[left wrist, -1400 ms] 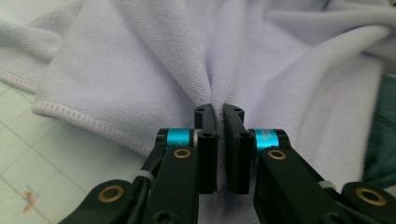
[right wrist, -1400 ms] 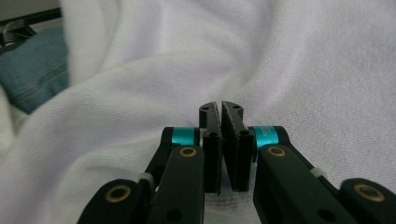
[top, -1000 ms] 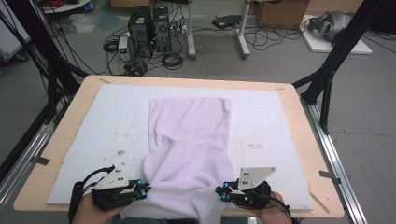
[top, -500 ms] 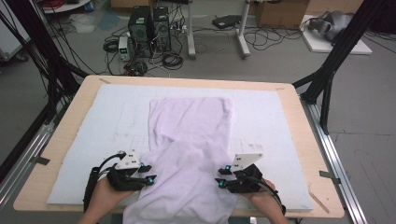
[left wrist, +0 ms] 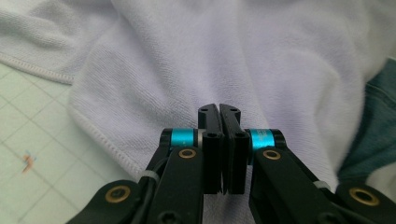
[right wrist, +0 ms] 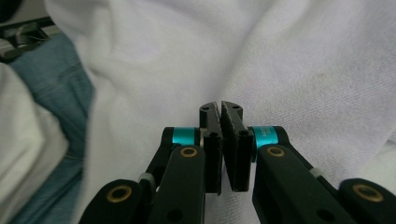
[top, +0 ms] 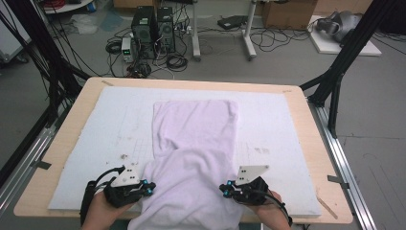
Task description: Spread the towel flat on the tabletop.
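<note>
A pale lilac towel (top: 194, 129) lies down the middle of the white mat, and its near half is bunched up and hangs over the table's front edge. My left gripper (top: 149, 188) sits at the left edge of that near half, low over the cloth (left wrist: 140, 70). Its jaws have just been closing and now meet, with no cloth between the tips (left wrist: 218, 109). My right gripper (top: 225, 187) sits at the towel's right edge. It has also just closed, and its tips (right wrist: 220, 108) meet above the fabric (right wrist: 303, 70), pinching nothing.
A white gridded mat (top: 95, 134) covers the wooden table (top: 311, 115). The person's blue jeans (right wrist: 60, 93) show past the towel's hanging end. On the floor beyond the table stand computer towers (top: 153, 28), cables and black frame legs (top: 335, 91).
Both hands have moved a little forward from the table's front edge and sunk lower. The towel's near half has dropped and settled into a narrower heap. Both pairs of jaws are now closed.
</note>
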### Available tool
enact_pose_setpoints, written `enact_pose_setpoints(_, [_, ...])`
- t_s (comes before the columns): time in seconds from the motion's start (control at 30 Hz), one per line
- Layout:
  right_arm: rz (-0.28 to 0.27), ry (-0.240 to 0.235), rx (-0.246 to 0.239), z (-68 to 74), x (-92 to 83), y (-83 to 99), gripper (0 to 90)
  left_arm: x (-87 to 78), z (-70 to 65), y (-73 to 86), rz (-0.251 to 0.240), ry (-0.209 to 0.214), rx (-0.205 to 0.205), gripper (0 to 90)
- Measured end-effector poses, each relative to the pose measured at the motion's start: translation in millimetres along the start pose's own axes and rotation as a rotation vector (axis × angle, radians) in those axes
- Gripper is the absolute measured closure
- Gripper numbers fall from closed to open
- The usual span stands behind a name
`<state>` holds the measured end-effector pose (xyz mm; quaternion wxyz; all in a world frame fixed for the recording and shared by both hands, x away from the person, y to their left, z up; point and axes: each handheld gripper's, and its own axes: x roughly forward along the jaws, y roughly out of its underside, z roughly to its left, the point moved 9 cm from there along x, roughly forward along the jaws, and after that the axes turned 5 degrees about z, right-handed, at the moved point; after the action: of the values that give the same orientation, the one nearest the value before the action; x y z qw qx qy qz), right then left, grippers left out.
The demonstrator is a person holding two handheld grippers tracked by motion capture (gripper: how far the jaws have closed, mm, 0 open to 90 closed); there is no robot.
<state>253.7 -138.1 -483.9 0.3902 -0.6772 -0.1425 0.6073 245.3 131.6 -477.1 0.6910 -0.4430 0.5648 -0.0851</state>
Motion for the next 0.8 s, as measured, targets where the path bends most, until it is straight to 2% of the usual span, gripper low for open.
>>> enact_pose_setpoints(0.07, [-0.018, -0.017, -0.010, 11.3, -9.3, -2.9, 87.1, -11.9, -10.4, 1.3, -0.010, 0.010, 0.003, 87.5])
enact_pose_setpoints(0.13, [-0.034, -0.043, -0.041, 25.3, -19.8, -7.1, 86.4, -23.0, -21.3, 1.2, -0.025, 0.027, 0.012, 87.4])
enact_pose_setpoints(0.2, [-0.080, -0.066, -0.066, 36.1, -31.1, -15.3, 80.6, -30.3, -28.6, 0.0, -0.036, 0.036, 0.025, 86.1])
enact_pose_setpoints(0.23, [-0.098, -0.062, -0.069, 36.6, -35.5, -19.0, 77.6, -31.6, -29.7, -1.4, -0.039, 0.036, 0.026, 82.1])
enact_pose_setpoints(0.3, [-0.103, -0.037, -0.062, 30.3, -38.9, -23.2, 71.3, -28.1, -25.8, -2.6, -0.036, 0.019, 0.032, 69.7])
enact_pose_setpoints(0.37, [-0.078, -0.012, -0.044, 19.1, -33.6, -21.1, 67.1, -20.3, -18.6, -2.8, -0.037, 0.005, 0.023, 65.4])
enact_pose_setpoints(0.43, [-0.046, 0.003, -0.023, 8.8, -22.3, -14.5, 63.9, -7.5, -7.4, 0.3, -0.017, -0.008, 0.001, 57.9])
enact_pose_setpoints(0.53, [-0.001, -0.009, -0.004, 2.6, -0.5, -3.6, 60.7, 15.0, 1.3, 6.8, 0.023, 0.000, -0.010, 56.2])
enact_pose_setpoints(0.6, [0.037, -0.009, -0.016, 2.1, 13.0, 3.3, 61.0, 25.8, 1.1, 10.3, 0.050, 0.005, 0.005, 59.0])
enact_pose_setpoints(0.63, [0.047, -0.004, -0.014, 1.8, 18.7, 6.0, 62.5, 27.4, 0.8, 8.9, 0.031, -0.009, 0.021, 62.3])
enact_pose_setpoints(0.67, [0.033, 0.008, -0.015, 1.4, 21.1, 6.1, 68.3, 27.3, 0.4, 8.2, 0.034, -0.002, 0.020, 69.4])
enact_pose_setpoints(0.73, [0.023, 0.000, -0.017, 0.8, 21.7, 5.9, 81.0, 27.0, -2.2, 8.3, 0.032, 0.001, 0.034, 83.8])
enact_pose_setpoints(0.8, [0.035, -0.008, -0.026, 3.8, 22.4, 6.4, 85.1, 24.7, -6.1, 9.8, 0.027, -0.008, 0.048, 86.4])
